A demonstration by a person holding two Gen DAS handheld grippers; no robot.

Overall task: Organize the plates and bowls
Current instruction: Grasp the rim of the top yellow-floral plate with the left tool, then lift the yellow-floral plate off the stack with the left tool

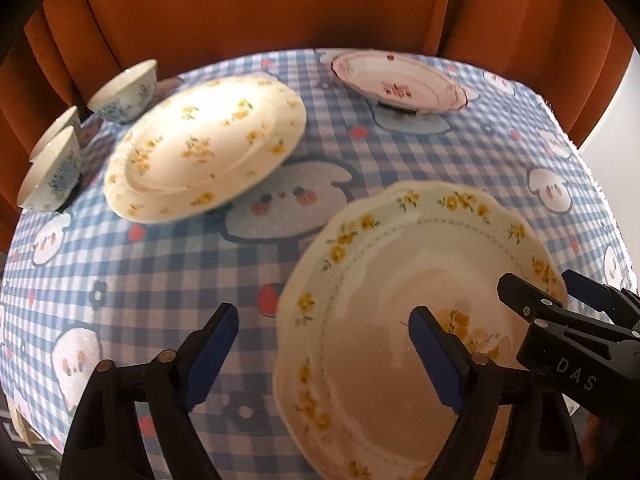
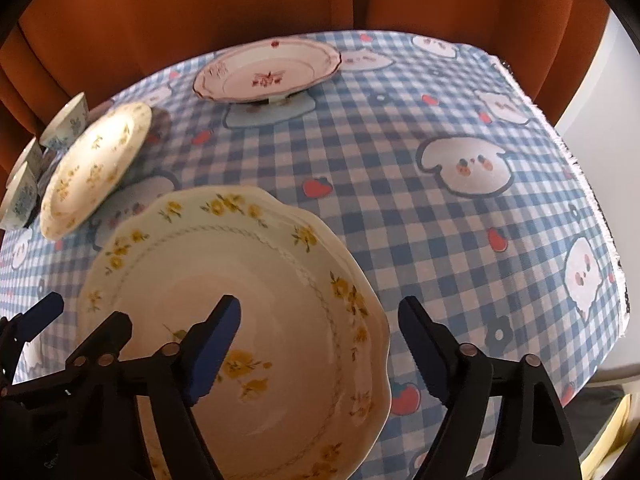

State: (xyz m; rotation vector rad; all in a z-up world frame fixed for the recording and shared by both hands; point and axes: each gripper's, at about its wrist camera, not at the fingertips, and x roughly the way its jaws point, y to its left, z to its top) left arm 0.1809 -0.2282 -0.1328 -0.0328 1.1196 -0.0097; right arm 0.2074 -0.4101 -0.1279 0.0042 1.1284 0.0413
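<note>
A scalloped plate with yellow flowers lies at the table's near edge. My left gripper is open above its left rim. My right gripper is open above its right rim; it also shows in the left wrist view. A round yellow-flowered plate sits at the far left. A pink-flowered plate sits at the back. Three blue-patterned bowls stand at the far left edge.
The table wears a blue checked cloth with cartoon prints. An orange curtain hangs behind. The table's right edge drops off near a white wall.
</note>
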